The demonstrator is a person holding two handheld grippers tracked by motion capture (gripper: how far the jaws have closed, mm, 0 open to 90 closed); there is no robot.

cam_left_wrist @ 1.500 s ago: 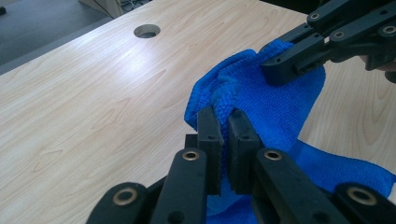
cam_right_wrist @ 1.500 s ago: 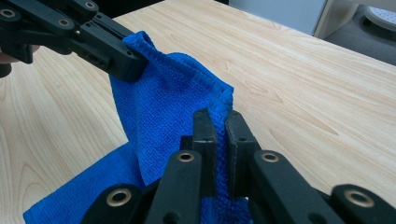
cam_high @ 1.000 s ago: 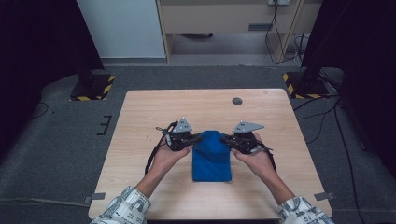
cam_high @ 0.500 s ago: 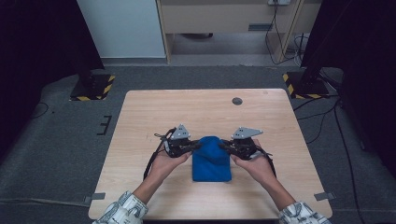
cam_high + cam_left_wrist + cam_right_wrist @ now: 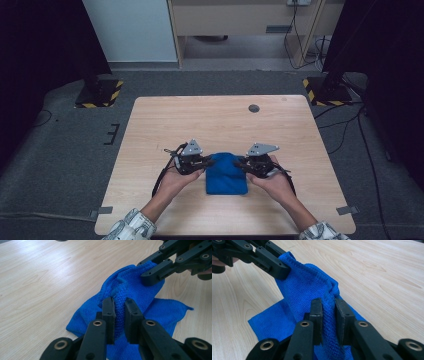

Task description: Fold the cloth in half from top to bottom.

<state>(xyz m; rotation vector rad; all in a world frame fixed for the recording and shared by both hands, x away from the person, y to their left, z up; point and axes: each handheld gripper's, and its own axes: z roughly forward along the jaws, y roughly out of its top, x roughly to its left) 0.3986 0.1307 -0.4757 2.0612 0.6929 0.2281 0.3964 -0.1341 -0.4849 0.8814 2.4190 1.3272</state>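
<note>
Both grippers, left gripper and right gripper, have just been easing their jaws, loosely pinching the blue cloth; its fold may slip free and flop unevenly onto the table.

Blue cloth: near part cut off by the bottom edge in the left gripper view, and its fold hidden between the left claw jaws. Right claw: cloth edge hidden between its jaws; whether pads press, cannot tell. Small dark round item near the worktop far edge: too small to identify. Sleeves: cut off at the bottom edge.
</note>
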